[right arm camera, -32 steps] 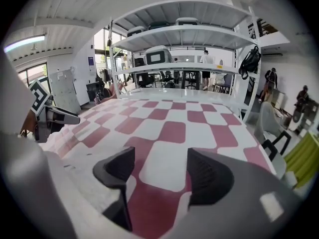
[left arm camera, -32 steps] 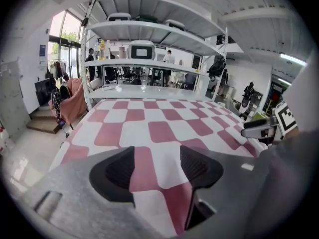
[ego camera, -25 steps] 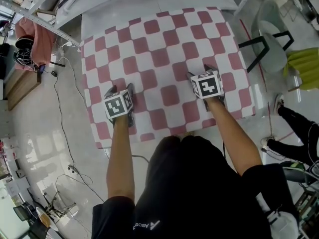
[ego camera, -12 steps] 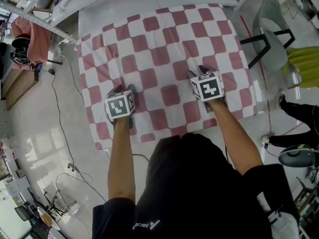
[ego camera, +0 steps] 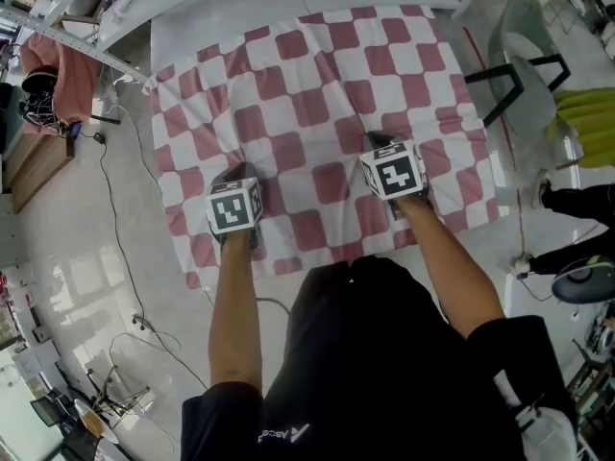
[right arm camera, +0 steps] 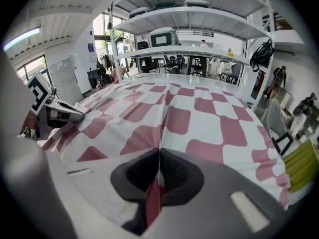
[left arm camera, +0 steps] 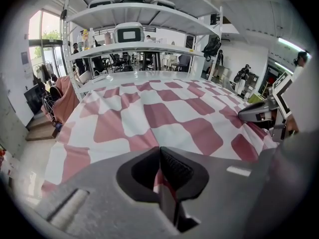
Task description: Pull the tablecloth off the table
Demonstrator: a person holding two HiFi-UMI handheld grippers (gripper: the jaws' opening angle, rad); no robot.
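Observation:
A red-and-white checked tablecloth (ego camera: 317, 94) covers the white table (ego camera: 221, 12) and hangs over its near edge. My left gripper (ego camera: 233, 176) is near the front left of the cloth, shut on a pinched fold of it. In the left gripper view a strip of the tablecloth (left arm camera: 149, 118) runs between the closed jaws of the left gripper (left arm camera: 160, 156). My right gripper (ego camera: 382, 145) sits at the front right, also shut on a fold. The tablecloth (right arm camera: 174, 113) rises in a ridge into the right gripper (right arm camera: 158, 158). Creases radiate from both grips.
A metal shelf rack (left arm camera: 134, 44) stands beyond the table's far edge. A chair (ego camera: 524, 56) and a yellow-green seat (ego camera: 586, 128) are at the right. Cables (ego camera: 125, 219) trail over the floor at the left, beside a pink garment (ego camera: 72, 80).
Both grippers have gone from open to shut, each pinching a fold of the cloth. The cloth has wrinkled around both grips, and the hands have shifted slightly.

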